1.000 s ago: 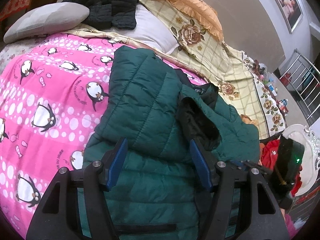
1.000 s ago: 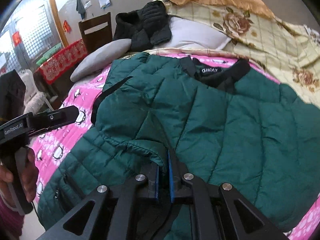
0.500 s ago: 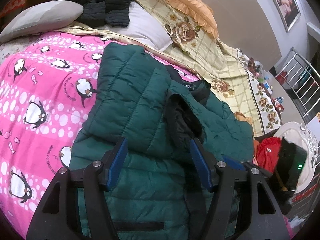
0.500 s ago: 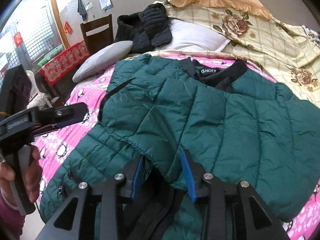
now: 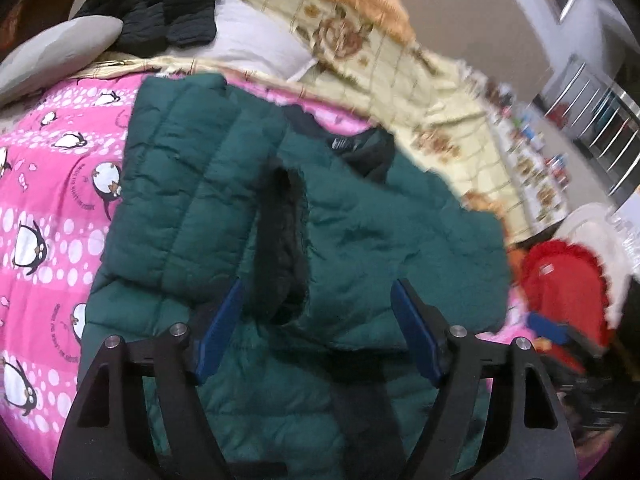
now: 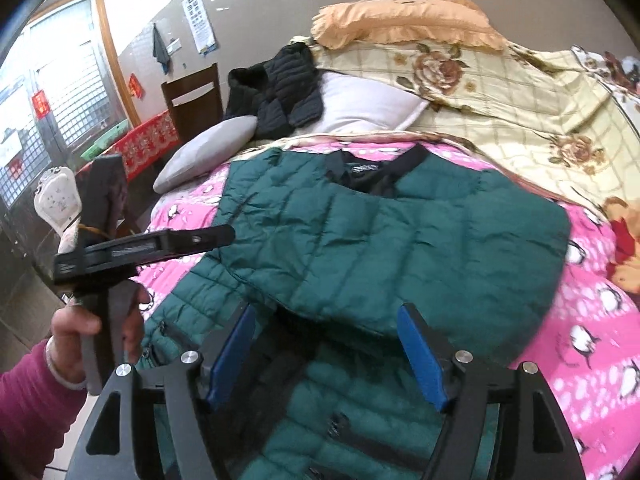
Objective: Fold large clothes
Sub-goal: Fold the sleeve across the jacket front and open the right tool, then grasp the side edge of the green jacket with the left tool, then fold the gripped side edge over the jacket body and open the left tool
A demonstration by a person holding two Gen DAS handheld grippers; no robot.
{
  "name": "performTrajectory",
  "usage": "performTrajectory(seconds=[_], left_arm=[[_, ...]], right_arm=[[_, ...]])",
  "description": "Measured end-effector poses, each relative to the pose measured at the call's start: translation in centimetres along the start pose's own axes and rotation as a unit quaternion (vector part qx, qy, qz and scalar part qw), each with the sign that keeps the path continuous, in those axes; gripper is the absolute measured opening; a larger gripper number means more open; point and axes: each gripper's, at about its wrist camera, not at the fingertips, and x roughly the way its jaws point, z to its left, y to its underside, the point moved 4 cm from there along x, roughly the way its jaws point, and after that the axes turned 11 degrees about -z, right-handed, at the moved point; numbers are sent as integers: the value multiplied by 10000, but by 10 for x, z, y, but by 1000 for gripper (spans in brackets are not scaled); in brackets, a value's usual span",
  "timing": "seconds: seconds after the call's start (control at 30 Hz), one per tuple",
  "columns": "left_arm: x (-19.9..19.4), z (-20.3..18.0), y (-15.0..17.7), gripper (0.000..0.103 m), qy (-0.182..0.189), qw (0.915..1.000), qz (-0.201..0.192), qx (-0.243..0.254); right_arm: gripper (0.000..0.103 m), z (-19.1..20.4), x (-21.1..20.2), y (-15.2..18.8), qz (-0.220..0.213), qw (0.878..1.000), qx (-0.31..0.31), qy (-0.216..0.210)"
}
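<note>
Both grippers opening, empty | green jacket (image 6: 400,240) folded on pink blanket (image 6: 592,320)

Even indoor light, daylight through the window (image 6: 60,92) at left, left wrist view smeared by motion blur, right wrist view sharper, fisheye bending, dark vignetted corners

Bed with pink penguin blanket (image 6: 592,320) at lower right, green padded jacket (image 6: 400,240) spread on it at centre; grey pillow (image 6: 208,152) centre left, black jacket (image 6: 280,88) and floral quilt (image 6: 520,108) above
</note>
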Motion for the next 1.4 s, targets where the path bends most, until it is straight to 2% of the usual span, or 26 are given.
performTrajectory(seconds=[0.13,0.17,0.2,0.23,0.27,0.33,0.43,0.53,0.63,0.73,0.83,0.9,0.97,1.03,1.07,1.2,1.4], left_arm=[[20,-12,10,76,-111,9997,163,107],[22,-17,11,69,-79,9997,139,183],[21,-22,11,56,-49,9996,75,264],[20,-26,10,32,-34,9991,1,411],[19,-34,8,24,-36,9979,-77,650],[15,-43,2,20,-48,9950,-246,964],[5,-53,-13,18,-67,9904,-547,1271],[-8,-47,-38,18,-138,9889,-842,1219],[-22,-23,-64,18,-454,9858,-1189,1093],[-28,13,-76,18,-846,9844,-1289,846],[-17,48,-72,18,-1225,9838,-1125,666],[-6,57,-60,18,-1190,9866,-903,660],[0,61,-50,18,-1259,9851,-815,843],[5,64,-44,18,-1325,9832,-800,971],[8,67,-42,18,-1333,9833,-783,965],[17,69,-35,18,-1317,9844,-714,926],[31,66,-30,19,-1385,9838,-583,976]], right_arm=[[71,-25,-18,6,-25,9994,316,110],[71,-30,-21,7,-29,9992,375,133],[71,-36,-24,9,-36,9988,453,170],[71,-43,-27,10,-41,9983,534,219],[72,-48,-30,11,-46,9978,599,268],[72,-57,-35,12,-80,9970,689,336],[73,-70,-37,12,-138,9954,847,420],[73,-79,-35,10,-214,9927,1102,434],[73,-84,-27,5,-237,9906,1278,426],[73,-87,-17,-4,-280,9896,1304,539],[73,-89,-1,-18,-344,9891,1282,635],[73,-85,15,-26,-271,9905,1183,653],[70,-79,37,-34,-193,9932,848,768],[62,-77,56,-38,-127,9935,583,967],[61,-79,70,-40,-34,9923,492,1136],[61,-97,112,-32,379,9846,378,1662],[61,-118,147,-11,592,9803,348,1854]])
